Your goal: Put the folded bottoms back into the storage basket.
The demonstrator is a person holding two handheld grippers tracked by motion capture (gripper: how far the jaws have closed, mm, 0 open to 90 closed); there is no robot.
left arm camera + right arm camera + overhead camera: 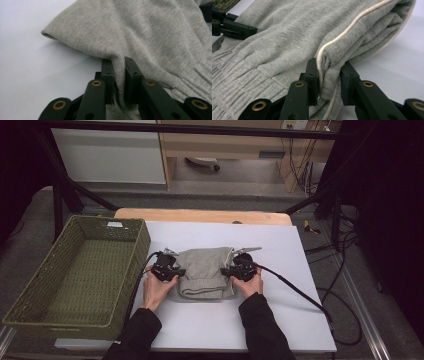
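Note:
A folded grey garment (pixel 203 272) with ribbed cuffs and a cream piping line lies on the white table top (pixel 280 315). My left gripper (pixel 172 272) grips its left edge; in the left gripper view the jaws pinch a fold of the grey garment (pixel 140 32) at my left gripper (pixel 119 75). My right gripper (pixel 231 272) holds the right edge. In the right gripper view my right gripper (pixel 329 80) squeezes a thick bunch of the grey garment (pixel 284 37) beside the piping. The left gripper (pixel 229 23) also shows there at the far left.
A large green woven basket (pixel 80 270) stands to the left of the garment, its rim close to the left gripper. A cable (pixel 295 290) trails right from the right gripper across the table. Cables and black frame legs lie on the floor beyond.

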